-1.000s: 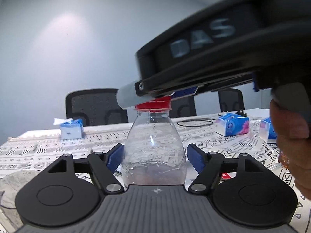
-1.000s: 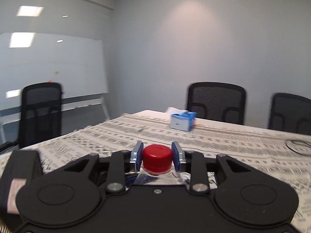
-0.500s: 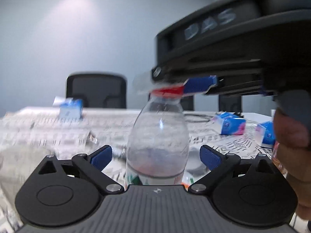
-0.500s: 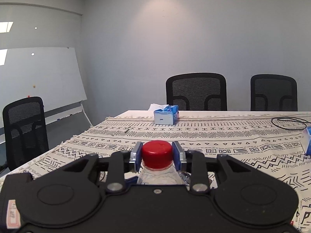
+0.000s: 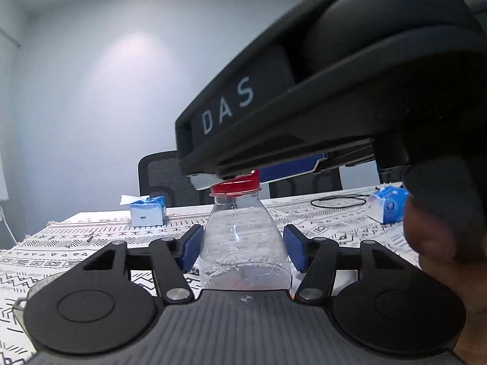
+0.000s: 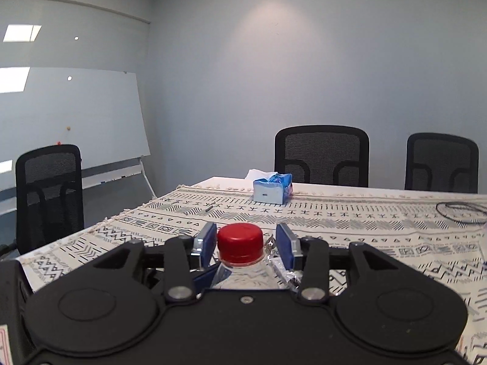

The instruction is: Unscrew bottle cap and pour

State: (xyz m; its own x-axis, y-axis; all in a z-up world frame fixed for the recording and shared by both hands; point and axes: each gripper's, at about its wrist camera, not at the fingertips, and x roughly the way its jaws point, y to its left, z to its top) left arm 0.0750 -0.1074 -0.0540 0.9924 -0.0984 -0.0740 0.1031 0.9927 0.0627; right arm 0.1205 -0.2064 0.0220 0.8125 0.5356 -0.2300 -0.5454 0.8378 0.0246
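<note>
A clear plastic bottle (image 5: 243,243) with a red cap (image 5: 236,186) stands upright between the blue pads of my left gripper (image 5: 242,251), which is shut on its body. My right gripper (image 6: 245,248) sits over the bottle's top; its pads stand a little apart from the red cap (image 6: 239,240) on both sides, so it is open. In the left wrist view the right gripper's black body (image 5: 334,91) hangs above the cap.
The table (image 6: 365,228) has a black-and-white patterned cloth. A blue tissue box (image 6: 272,189) stands at the far edge, another (image 5: 386,205) at the right. A black cable loop (image 5: 338,202) lies behind. A clear glass container (image 5: 39,286) sits at lower left. Black chairs (image 6: 321,155) line the far side.
My right gripper was shut on the red cap and has now opened, its pads standing off the cap. The left gripper loosened half a second ago and is closed on the bottle again.
</note>
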